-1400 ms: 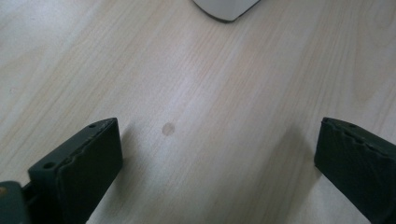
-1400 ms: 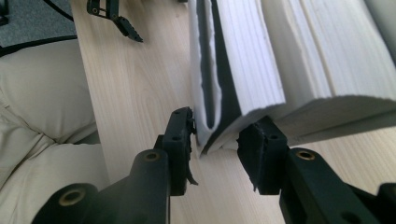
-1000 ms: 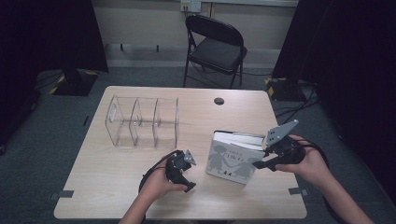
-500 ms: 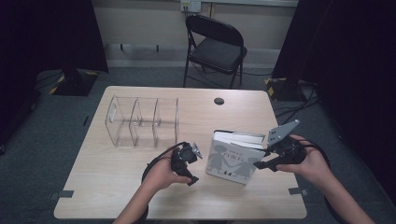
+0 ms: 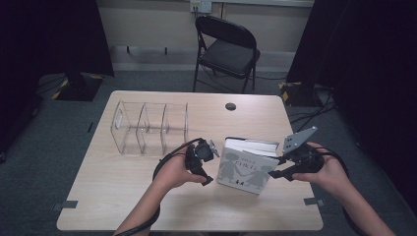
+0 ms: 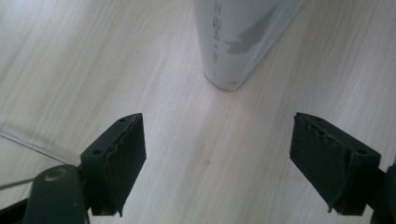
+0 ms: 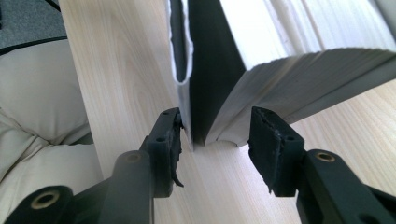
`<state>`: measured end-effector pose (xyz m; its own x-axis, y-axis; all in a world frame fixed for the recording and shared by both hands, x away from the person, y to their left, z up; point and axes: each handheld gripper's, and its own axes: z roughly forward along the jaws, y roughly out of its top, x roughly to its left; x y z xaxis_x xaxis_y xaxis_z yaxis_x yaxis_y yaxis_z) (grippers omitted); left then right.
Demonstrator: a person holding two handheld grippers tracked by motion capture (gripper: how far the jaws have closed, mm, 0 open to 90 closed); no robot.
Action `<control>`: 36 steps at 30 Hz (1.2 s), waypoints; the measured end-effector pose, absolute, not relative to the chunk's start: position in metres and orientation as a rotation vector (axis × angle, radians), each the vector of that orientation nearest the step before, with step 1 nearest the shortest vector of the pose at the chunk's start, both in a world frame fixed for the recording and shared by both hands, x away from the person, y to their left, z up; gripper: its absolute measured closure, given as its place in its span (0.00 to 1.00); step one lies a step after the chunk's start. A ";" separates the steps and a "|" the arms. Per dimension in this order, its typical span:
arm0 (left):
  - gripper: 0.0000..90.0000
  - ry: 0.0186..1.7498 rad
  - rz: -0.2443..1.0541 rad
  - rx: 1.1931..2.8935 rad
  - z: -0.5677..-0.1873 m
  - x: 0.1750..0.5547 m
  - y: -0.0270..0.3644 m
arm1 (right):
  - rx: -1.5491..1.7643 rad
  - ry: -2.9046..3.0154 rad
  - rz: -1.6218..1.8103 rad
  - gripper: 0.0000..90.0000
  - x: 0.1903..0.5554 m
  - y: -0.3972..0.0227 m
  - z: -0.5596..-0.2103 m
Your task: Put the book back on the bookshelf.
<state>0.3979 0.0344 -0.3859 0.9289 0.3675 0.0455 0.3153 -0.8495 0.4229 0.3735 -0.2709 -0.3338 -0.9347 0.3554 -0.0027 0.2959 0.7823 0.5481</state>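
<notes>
- Close to the person, at the near side of the table (image 5: 123, 196), the two hands sit on each side of the book (image 5: 246, 167). The book stands up on its bottom edge, a bit tilted, with its front cover facing the person.
- The book's long side runs across from one hand to the other. Its spine points at the left gripper (image 5: 212, 164) and its page side points at the right gripper (image 5: 275, 167).
- The right gripper is the nearer one. In the right gripper view the book's (image 7: 280, 70) bottom corner sits between the jaws of the right gripper (image 7: 215, 121). The jaws have just been opening. One pad is right at the cover and the other stands a little off the pages, so they are not squeezing.
- The left gripper (image 6: 217, 126) has its jaws wide with nothing between them. The book (image 6: 233, 37) is straight ahead of it, a little apart.
- The cover gapes away from the pages. I cannot tell if the first pad really touches it.
- Farther back stands a clear organizer (image 5: 150, 128), then a chair (image 5: 228, 49). The words on the book are too small to read.
</notes>
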 end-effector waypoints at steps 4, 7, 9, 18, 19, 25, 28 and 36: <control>0.20 0.474 0.174 2.690 -0.376 0.400 0.031 | 0.522 2.866 0.859 0.59 0.374 -0.271 -0.335; 0.21 0.476 0.169 2.690 -0.372 0.400 0.030 | 0.517 2.867 0.852 0.59 0.374 -0.270 -0.335; 0.21 0.470 0.166 2.704 -0.365 0.403 0.029 | 0.510 2.867 0.846 0.58 0.374 -0.270 -0.335; 0.21 0.497 0.140 2.730 -0.349 0.406 0.027 | 0.510 2.868 0.829 0.56 0.375 -0.268 -0.338; 0.21 0.485 0.151 2.735 -0.347 0.406 0.027 | 0.515 2.868 0.830 0.56 0.375 -0.268 -0.338; 0.20 0.491 0.148 2.696 -0.335 0.408 0.026 | 0.514 2.872 0.812 0.56 0.374 -0.267 -0.337; 0.21 0.476 0.150 2.692 -0.329 0.409 0.022 | 0.508 2.868 0.818 0.56 0.374 -0.267 -0.338; 0.21 0.437 0.183 2.686 -0.312 0.413 0.006 | 0.516 2.875 0.815 0.56 0.374 -0.268 -0.337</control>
